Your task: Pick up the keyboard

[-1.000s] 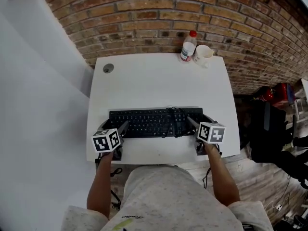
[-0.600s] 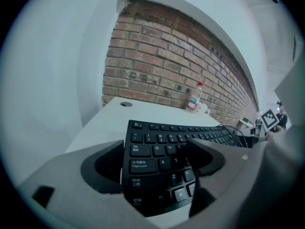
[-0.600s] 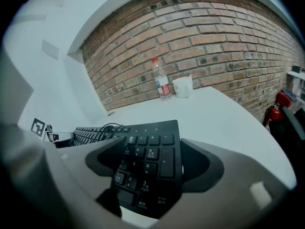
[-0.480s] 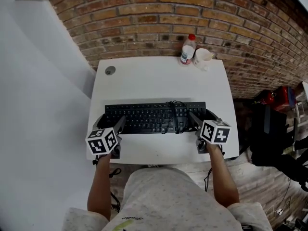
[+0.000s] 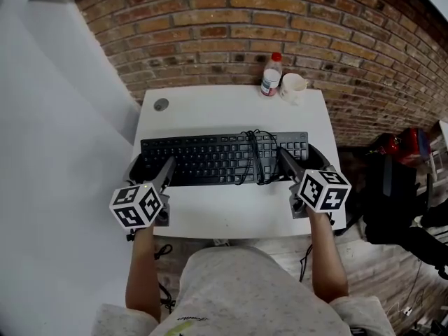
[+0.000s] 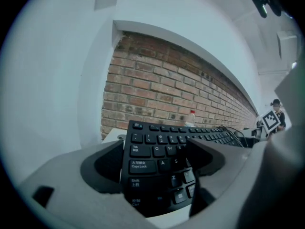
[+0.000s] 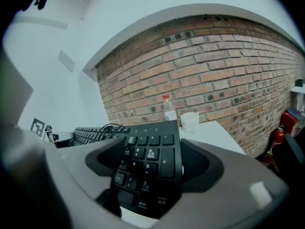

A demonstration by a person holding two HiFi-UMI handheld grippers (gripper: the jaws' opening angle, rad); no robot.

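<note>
A black keyboard (image 5: 217, 159) is held at both ends and seems raised a little off the white table (image 5: 231, 110). Its cable (image 5: 253, 156) lies coiled over the keys right of centre. My left gripper (image 5: 148, 171) is shut on the keyboard's left end; in the left gripper view the keyboard (image 6: 157, 149) fills the space between the jaws of that gripper (image 6: 155, 152). My right gripper (image 5: 306, 165) is shut on the number-pad end, and the right gripper view shows the keyboard (image 7: 150, 156) clamped in the gripper (image 7: 150, 152).
A plastic bottle (image 5: 271, 74) with a red cap and a white cup (image 5: 292, 84) stand at the table's far right edge against the brick wall. A round cable hole (image 5: 162, 104) is at the far left. Dark bags (image 5: 392, 187) and red gear (image 5: 413, 135) sit on the floor right.
Both grippers have carried the keyboard away from the person, toward the wall, and it looks larger, so higher. The grippers have spread slightly outward in view.
</note>
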